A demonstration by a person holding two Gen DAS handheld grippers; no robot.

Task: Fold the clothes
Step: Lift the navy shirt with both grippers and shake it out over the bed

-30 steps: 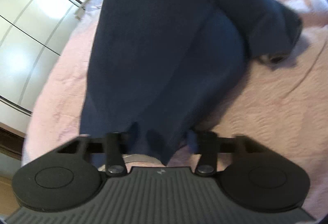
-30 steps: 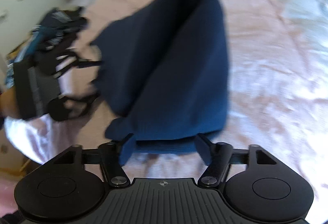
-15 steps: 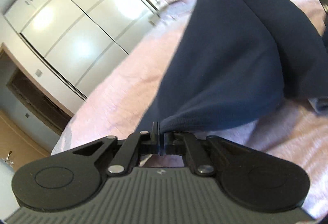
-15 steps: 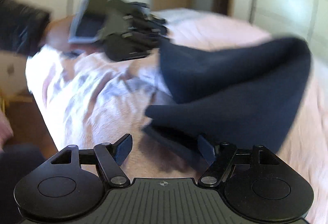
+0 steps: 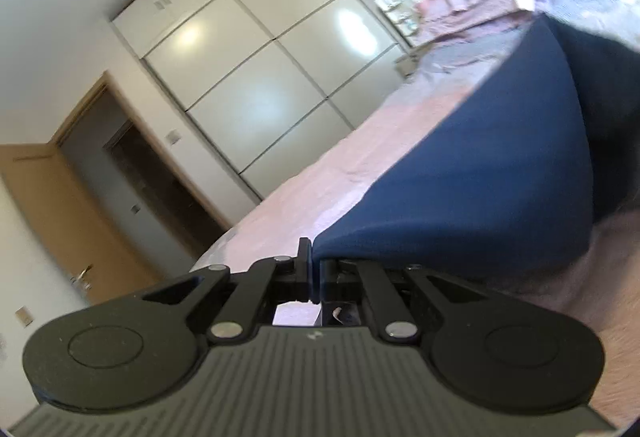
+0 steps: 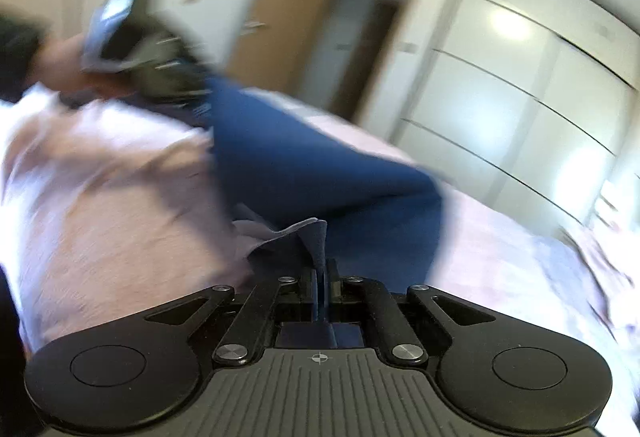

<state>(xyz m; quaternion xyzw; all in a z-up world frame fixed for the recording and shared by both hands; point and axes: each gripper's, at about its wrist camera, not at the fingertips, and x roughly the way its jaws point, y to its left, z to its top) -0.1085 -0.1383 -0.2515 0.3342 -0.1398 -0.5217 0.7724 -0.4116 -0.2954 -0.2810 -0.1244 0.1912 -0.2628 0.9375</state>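
A navy blue garment [image 5: 500, 157] lies on a pink bedspread [image 5: 340, 165] and rises in a taut sheet toward both grippers. My left gripper [image 5: 314, 269] is shut on one corner of it and holds it lifted. My right gripper [image 6: 321, 277] is shut on another edge of the garment [image 6: 312, 173], where a paler inner side of the cloth folds over at the fingers. The left gripper, in the person's hand, also shows blurred at the upper left of the right wrist view [image 6: 160, 69], at the far end of the cloth.
White sliding wardrobe doors [image 5: 256, 77] line the wall beyond the bed. A wooden door [image 5: 60, 221] stands open at the left. A small shelf with items [image 5: 400, 9] and pink bedding are at the bed's far end.
Both grippers closed on the garment's edges; the left first, then the right. Both then lifted and tilted up, so the cloth is raised off the bed and the room walls have come into view.
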